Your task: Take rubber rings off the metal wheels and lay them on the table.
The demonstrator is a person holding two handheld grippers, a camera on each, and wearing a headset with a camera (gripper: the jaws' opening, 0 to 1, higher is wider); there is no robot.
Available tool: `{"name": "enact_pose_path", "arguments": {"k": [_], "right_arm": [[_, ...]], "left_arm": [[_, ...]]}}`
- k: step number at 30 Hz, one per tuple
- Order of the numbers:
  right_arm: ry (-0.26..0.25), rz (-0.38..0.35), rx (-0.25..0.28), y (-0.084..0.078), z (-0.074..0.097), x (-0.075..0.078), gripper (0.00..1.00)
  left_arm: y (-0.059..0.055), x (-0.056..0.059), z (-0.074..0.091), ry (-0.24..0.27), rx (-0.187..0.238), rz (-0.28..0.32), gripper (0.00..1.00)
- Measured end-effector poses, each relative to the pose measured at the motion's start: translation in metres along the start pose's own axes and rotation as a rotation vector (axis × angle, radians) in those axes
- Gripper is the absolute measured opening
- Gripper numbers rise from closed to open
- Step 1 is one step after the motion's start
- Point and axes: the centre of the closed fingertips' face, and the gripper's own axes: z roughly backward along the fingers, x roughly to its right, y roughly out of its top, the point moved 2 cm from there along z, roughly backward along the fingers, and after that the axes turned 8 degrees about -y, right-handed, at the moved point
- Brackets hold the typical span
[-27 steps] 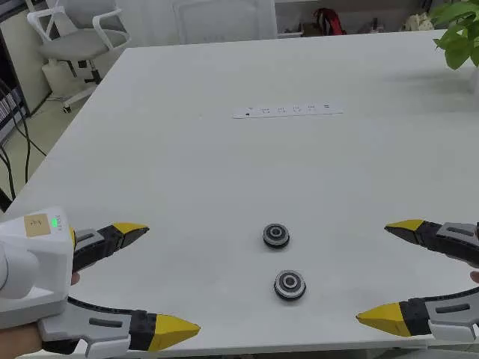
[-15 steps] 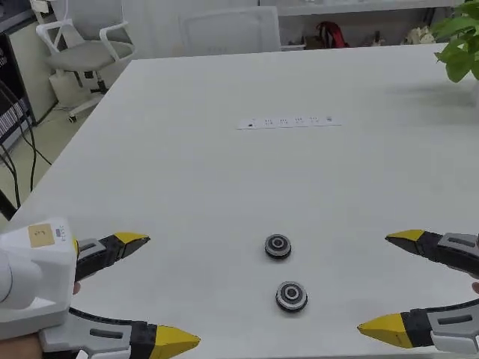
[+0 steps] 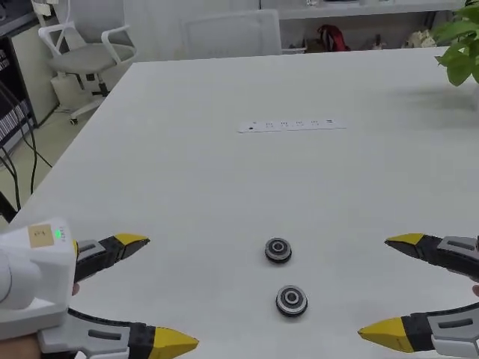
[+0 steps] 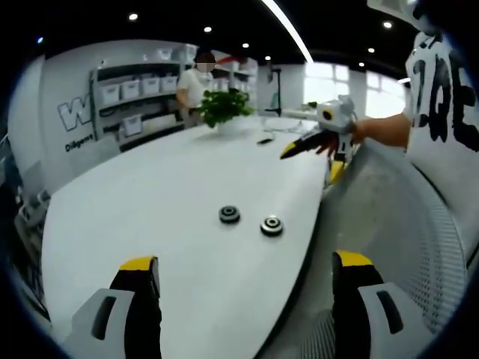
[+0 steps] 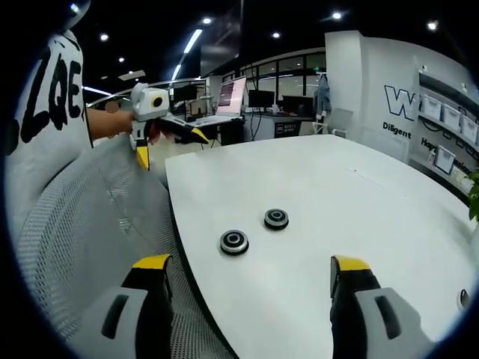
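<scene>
I hold both grippers low over the near edge of the white table (image 3: 224, 172), each with its jaws spread wide and nothing between them. The left gripper (image 3: 166, 292) is at 8 o'clock and the right gripper (image 3: 376, 285) at 4 o'clock. Between them two metal wheels (image 3: 278, 250) lie flat on the bare top, a little apart. The nearer one (image 3: 291, 300) sits at 5 o'clock from the farther, and dark rubber rings (image 3: 278, 261) are on both. A power strip (image 3: 292, 125) lies at 12 o'clock from them, well apart. Beyond the table an office chair (image 3: 86, 52) stands at 10 o'clock and a leafy plant (image 3: 460, 45) at 2 o'clock. In the left gripper view, shelves (image 4: 127, 93) with bins line the wall.
</scene>
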Motion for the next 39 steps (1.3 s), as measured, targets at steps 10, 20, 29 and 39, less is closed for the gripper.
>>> {"name": "enact_pose_path", "arguments": {"k": [10,20,29,39], "right_arm": [[0.008,-0.004,-0.007,-0.003,0.001,0.004,0.83],[0.018,-0.011,-0.006,-0.003,-0.007,0.008,0.83],[0.025,-0.001,-0.01,-0.002,-0.012,0.009,0.82],[0.034,0.024,-0.014,-0.003,-0.018,0.011,0.79]], "left_arm": [[0.003,-0.003,-0.004,-0.008,-0.011,-0.006,0.97],[0.001,-0.007,-0.007,-0.016,-0.012,-0.004,0.96],[0.004,-0.014,-0.009,-0.025,-0.019,-0.028,0.95],[0.004,-0.017,-0.018,-0.049,-0.028,-0.045,0.92]]}}
